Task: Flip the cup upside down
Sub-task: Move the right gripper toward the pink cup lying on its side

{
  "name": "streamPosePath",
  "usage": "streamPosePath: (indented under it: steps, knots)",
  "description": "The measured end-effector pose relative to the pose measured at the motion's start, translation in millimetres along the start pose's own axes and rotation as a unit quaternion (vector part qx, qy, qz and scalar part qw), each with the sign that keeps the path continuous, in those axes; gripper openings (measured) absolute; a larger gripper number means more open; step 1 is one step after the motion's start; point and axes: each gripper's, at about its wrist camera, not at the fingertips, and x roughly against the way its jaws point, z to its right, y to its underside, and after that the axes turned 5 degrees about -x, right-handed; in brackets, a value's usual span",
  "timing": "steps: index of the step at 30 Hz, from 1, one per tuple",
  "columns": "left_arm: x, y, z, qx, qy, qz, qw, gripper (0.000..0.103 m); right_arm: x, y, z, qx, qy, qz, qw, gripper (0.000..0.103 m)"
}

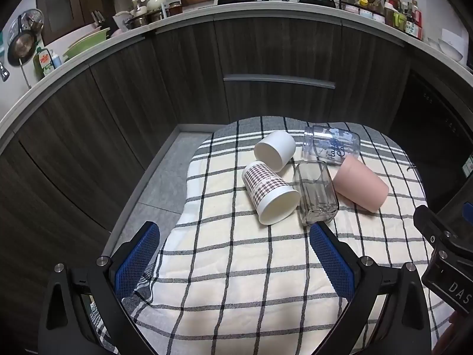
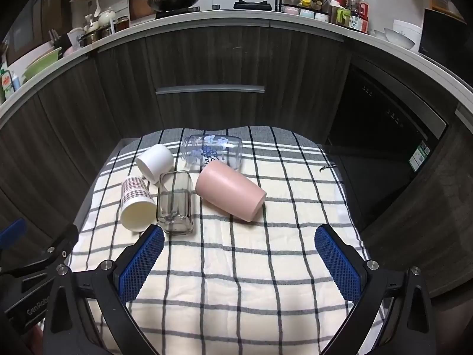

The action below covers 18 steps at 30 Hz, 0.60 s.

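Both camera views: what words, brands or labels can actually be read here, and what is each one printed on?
"DAS": on the black body of the right gripper, cut off at the picture's edge.
"GenRobo": on the black body of the left gripper, also cut off.
Blue script on the clear bottle: begins "Ha" or "Hap", the rest unclear.
Green sticker on the dark appliance: too small.
Labels on the countertop bottles: too small.

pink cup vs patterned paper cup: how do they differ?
The pink cup is plain, matte pink; the patterned paper cup has a checked print with a white rim band. The pink cup's mouth points toward the cloth's right side, the paper cup's toward the cameras, showing its white inside. Both lie on their sides on the checked cloth.
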Motion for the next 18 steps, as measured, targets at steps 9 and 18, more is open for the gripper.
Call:
streamPosePath:
  steps: [9, 18]
  knots:
    - [-15, -10, 9, 0.022, -0.013, -0.009, 0.9996, 0.103, -27, -19, -3, 0.041, 0.001, -0.016, 0.999, 0.102]
    - [-49, -23, 19, 0.056, -0.035, -0.038, 0.9971, 0.103, -75, -41, -11, 0.09, -0.014, -0.034, 0.995, 0.102]
